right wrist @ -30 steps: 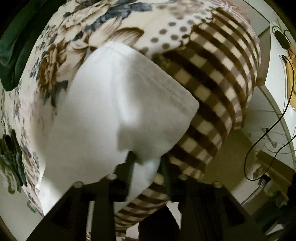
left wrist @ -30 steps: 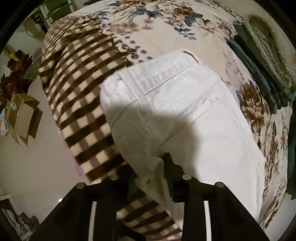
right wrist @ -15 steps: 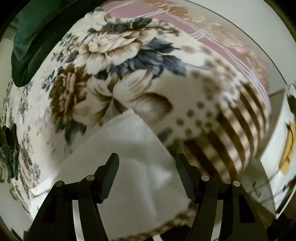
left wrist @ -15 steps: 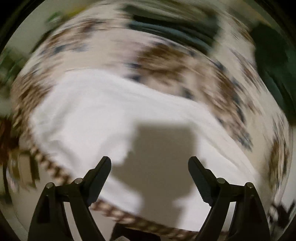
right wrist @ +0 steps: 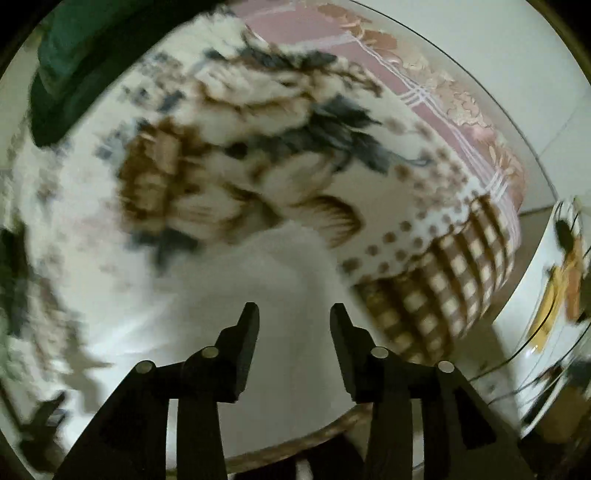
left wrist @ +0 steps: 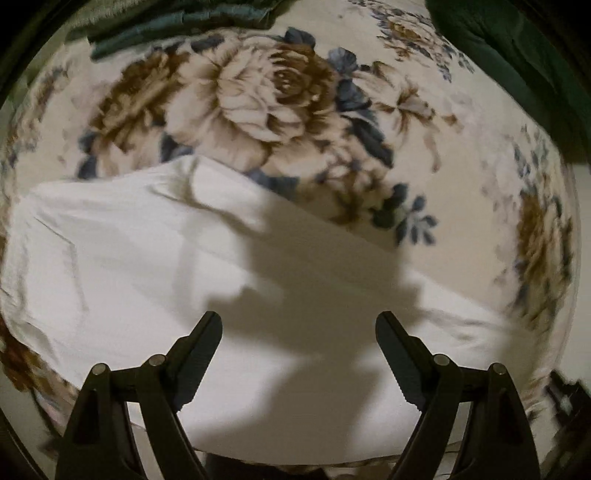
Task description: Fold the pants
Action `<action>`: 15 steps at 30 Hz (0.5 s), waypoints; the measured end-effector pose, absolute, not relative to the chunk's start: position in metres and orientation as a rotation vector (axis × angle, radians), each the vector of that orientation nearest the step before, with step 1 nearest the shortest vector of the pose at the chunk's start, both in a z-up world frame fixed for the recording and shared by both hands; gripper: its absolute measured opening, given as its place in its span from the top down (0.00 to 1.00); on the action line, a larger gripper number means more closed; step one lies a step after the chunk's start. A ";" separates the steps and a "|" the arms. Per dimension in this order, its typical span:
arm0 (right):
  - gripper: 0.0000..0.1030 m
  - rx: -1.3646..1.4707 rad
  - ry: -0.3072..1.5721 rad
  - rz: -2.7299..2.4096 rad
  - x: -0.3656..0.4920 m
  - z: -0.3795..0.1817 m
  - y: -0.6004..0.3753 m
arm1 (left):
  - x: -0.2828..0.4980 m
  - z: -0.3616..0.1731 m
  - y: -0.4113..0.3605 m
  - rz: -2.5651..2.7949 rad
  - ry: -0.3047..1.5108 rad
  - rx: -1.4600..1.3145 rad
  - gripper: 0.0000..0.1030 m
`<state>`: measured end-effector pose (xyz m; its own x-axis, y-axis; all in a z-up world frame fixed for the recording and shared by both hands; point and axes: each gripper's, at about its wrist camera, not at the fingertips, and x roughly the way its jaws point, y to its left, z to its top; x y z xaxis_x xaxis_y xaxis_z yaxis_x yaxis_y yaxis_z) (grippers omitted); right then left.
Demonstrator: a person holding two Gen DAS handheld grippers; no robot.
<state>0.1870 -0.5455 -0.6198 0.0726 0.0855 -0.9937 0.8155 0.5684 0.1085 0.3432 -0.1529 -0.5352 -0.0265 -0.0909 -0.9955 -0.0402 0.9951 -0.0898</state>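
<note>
The white pants (left wrist: 155, 266) lie flat on the floral bedspread (left wrist: 266, 92), stretched across the lower half of the left wrist view. My left gripper (left wrist: 298, 325) is open and empty, hovering above the pants, and casts a shadow on them. In the right wrist view the white pants (right wrist: 258, 280) lie near the bed's checked edge. My right gripper (right wrist: 293, 314) is open and empty above them, its jaws a moderate gap apart. The right wrist view is blurred.
A dark green fabric (left wrist: 517, 55) lies at the far right of the bed and shows in the right wrist view (right wrist: 81, 55) too. Dark green folded clothes (left wrist: 166, 22) lie at the back. The bed's checked side (right wrist: 443, 295) drops to the floor.
Both grippers let go of the pants and opened. They lifted off, and the pants now lie flat on the bed. The right jaws have since narrowed a little.
</note>
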 end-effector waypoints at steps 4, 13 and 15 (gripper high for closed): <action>0.51 1.214 1.456 -0.547 0.208 -0.638 -0.516 | 0.357 -0.555 -0.149 -0.016 1.678 -0.263 0.30; 0.63 1.517 1.572 -0.516 0.249 -0.733 -0.444 | 0.366 -0.587 -0.150 0.125 1.742 -0.295 0.73; 0.89 1.524 1.587 -0.523 0.252 -0.744 -0.435 | 0.365 -0.588 -0.149 0.159 1.718 -0.265 0.86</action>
